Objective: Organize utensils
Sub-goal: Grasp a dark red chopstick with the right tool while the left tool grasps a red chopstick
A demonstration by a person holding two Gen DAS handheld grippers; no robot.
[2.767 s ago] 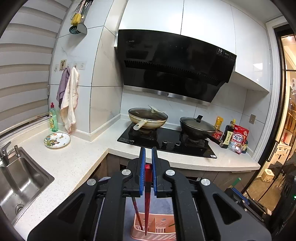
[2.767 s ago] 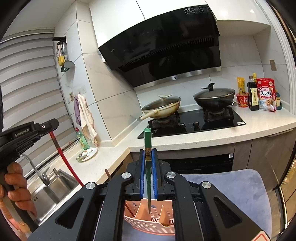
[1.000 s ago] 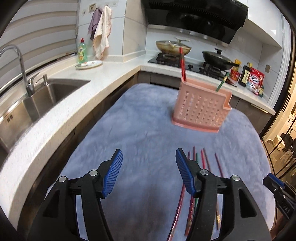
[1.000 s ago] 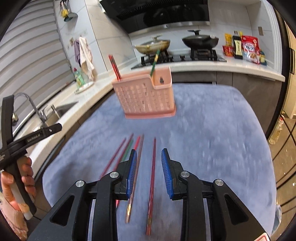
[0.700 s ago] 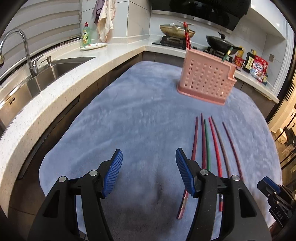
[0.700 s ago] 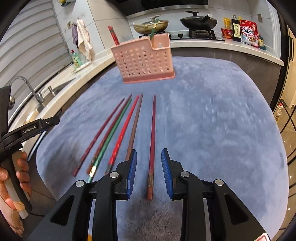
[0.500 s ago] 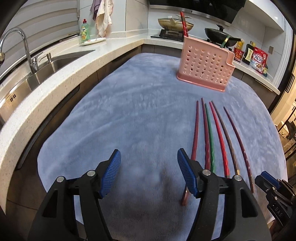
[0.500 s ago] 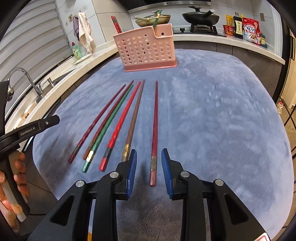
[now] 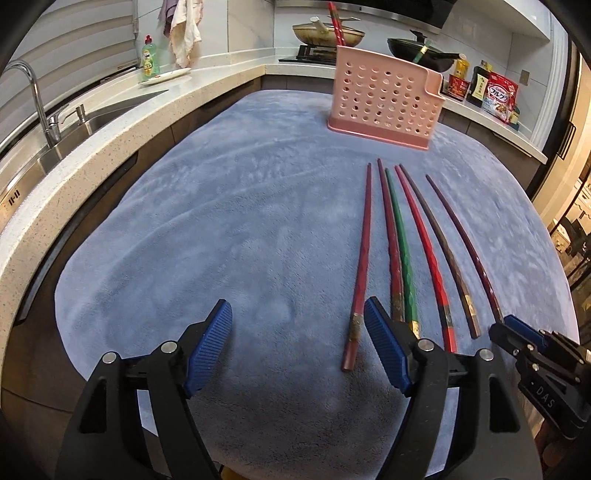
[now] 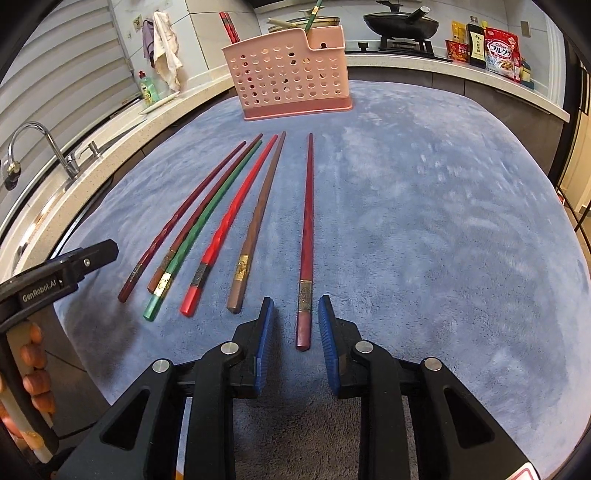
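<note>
Several chopsticks lie side by side on the blue mat [image 9: 229, 221], tips toward a pink perforated utensil basket [image 9: 384, 99] at the far end. The basket [image 10: 291, 81] holds a red pair [image 9: 335, 18] and a green chopstick [image 10: 312, 14]. My left gripper [image 9: 297, 328] is open and empty, low over the mat's near edge, left of the leftmost dark red chopstick [image 9: 360, 266]. My right gripper [image 10: 295, 317] is open, its jaws either side of the thick end of the rightmost dark red chopstick [image 10: 306, 236], not touching it. A green chopstick [image 10: 199, 229] lies in the row.
A counter with a sink [image 9: 85, 122] and tap [image 9: 33, 96] runs along the left. A stove with two pans [image 9: 325, 35] and food packets [image 9: 498, 96] stand behind the basket. The left gripper's handle [image 10: 55, 280] shows at the right wrist view's left edge.
Both grippers let go of chopsticks over the basket, pulled back and came down to the mat's near edge. The right gripper's jaws now straddle the rightmost chopstick's end.
</note>
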